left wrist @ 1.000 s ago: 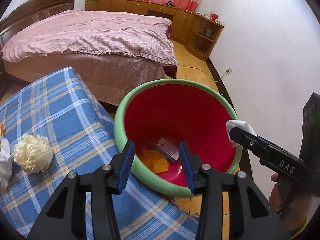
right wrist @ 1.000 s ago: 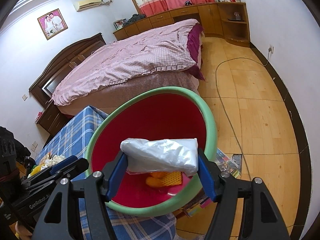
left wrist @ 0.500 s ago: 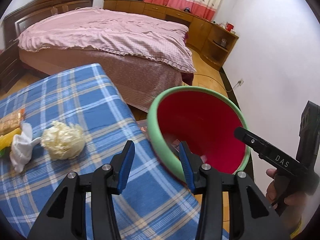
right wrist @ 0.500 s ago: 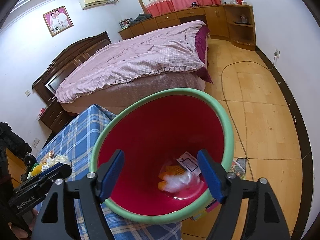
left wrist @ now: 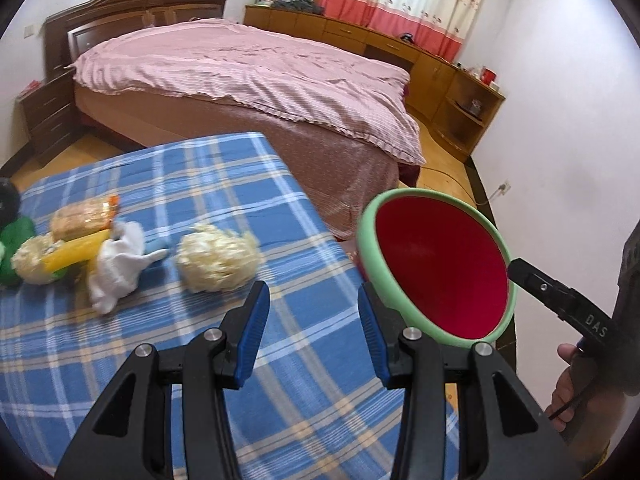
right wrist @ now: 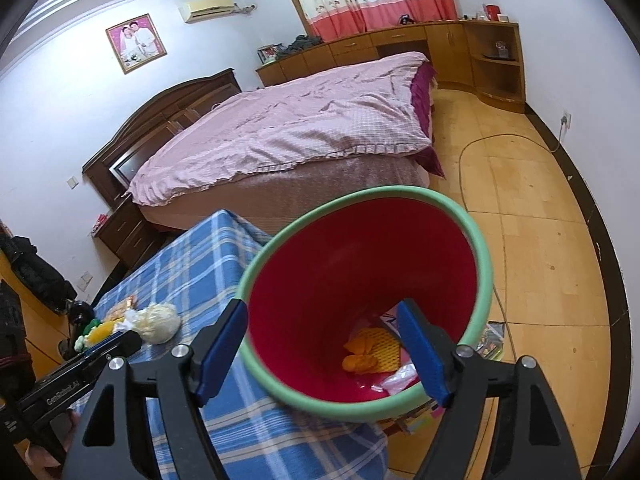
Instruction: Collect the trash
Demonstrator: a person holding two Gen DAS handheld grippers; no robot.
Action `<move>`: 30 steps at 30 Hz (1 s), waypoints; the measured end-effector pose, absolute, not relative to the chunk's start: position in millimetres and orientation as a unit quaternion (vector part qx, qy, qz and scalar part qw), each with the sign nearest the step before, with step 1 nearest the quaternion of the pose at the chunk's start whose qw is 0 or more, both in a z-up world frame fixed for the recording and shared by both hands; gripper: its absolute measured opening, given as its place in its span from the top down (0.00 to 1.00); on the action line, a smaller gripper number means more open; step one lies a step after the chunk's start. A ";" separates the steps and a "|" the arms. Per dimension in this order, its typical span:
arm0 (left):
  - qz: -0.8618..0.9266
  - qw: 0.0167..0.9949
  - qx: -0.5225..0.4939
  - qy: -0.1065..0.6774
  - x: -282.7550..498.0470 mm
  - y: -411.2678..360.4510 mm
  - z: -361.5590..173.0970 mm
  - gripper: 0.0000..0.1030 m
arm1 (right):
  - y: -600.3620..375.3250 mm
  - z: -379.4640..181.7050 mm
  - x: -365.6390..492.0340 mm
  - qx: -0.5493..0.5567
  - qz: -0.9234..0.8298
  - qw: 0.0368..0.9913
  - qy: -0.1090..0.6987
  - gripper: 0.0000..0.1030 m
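A red bin with a green rim [left wrist: 366, 248] [right wrist: 482, 280] stands beside the blue plaid table [left wrist: 208, 184] [right wrist: 188, 268]. Orange netting [right wrist: 370, 354] and a clear plastic wrapper [right wrist: 400, 378] lie in its bottom. On the table lie a cream crumpled ball [left wrist: 218, 258] [right wrist: 158, 322], a white tissue [left wrist: 118, 266], a yellow wrapper [left wrist: 74, 254] and a snack packet [left wrist: 82, 216]. My left gripper [left wrist: 312, 334] is open and empty over the table, short of the cream ball. My right gripper [right wrist: 324, 356] is open and empty over the bin.
A bed with a pink cover [left wrist: 256, 76] stands behind the table. Wooden cabinets [left wrist: 400, 52] line the far wall. A green object [left wrist: 12, 248] sits at the table's left edge. Papers [right wrist: 492, 338] lie on the wooden floor [right wrist: 532, 216] by the bin.
My right gripper opened and dropped the white plastic wrapper into the bin. My left gripper swung left from the bin towards the trash on the table.
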State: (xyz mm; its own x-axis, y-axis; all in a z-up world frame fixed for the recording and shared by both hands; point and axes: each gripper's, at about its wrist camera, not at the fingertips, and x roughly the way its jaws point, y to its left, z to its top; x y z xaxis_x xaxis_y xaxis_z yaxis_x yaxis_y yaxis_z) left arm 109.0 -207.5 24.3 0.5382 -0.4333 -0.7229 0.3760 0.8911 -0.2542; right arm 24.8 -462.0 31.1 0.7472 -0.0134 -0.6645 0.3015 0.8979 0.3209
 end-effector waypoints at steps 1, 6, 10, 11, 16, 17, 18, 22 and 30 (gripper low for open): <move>-0.227 0.878 -0.036 0.420 107.5 -202.1 25.9 0.56 | -457.9 32.6 24.3 0.209 -0.083 0.912 0.344 0.23; -0.204 0.888 -0.047 0.410 99.6 -174.3 34.5 0.56 | -437.6 38.6 23.7 0.207 -0.065 0.914 0.343 0.23; -0.182 0.894 -0.054 0.406 95.5 -151.5 38.5 0.56 | -421.0 42.1 23.2 0.205 -0.048 0.916 0.341 0.23; -0.176 0.896 -0.055 0.405 94.6 -146.0 38.9 0.56 | -415.8 42.9 23.5 0.204 -0.043 0.916 0.341 0.23; -0.144 0.903 -0.072 0.399 90.9 -112.4 41.5 0.56 | -392.9 44.1 28.7 0.198 -0.021 0.917 0.345 0.22; -0.138 0.904 -0.075 0.398 90.0 -106.0 41.8 0.56 | -387.8 44.5 30.2 0.196 -0.017 0.917 0.347 0.22; -0.132 0.905 -0.079 0.396 89.7 -99.2 42.1 0.56 | -382.3 44.6 32.1 0.194 -0.012 0.917 0.349 0.22; -0.109 0.910 -0.092 0.390 87.0 -71.8 43.9 0.56 | -365.0 44.4 39.4 0.185 0.002 0.916 0.355 0.22; -0.069 0.912 -0.112 0.388 88.2 -29.3 38.8 0.56 | -335.2 42.1 51.6 0.170 0.021 0.915 0.366 0.22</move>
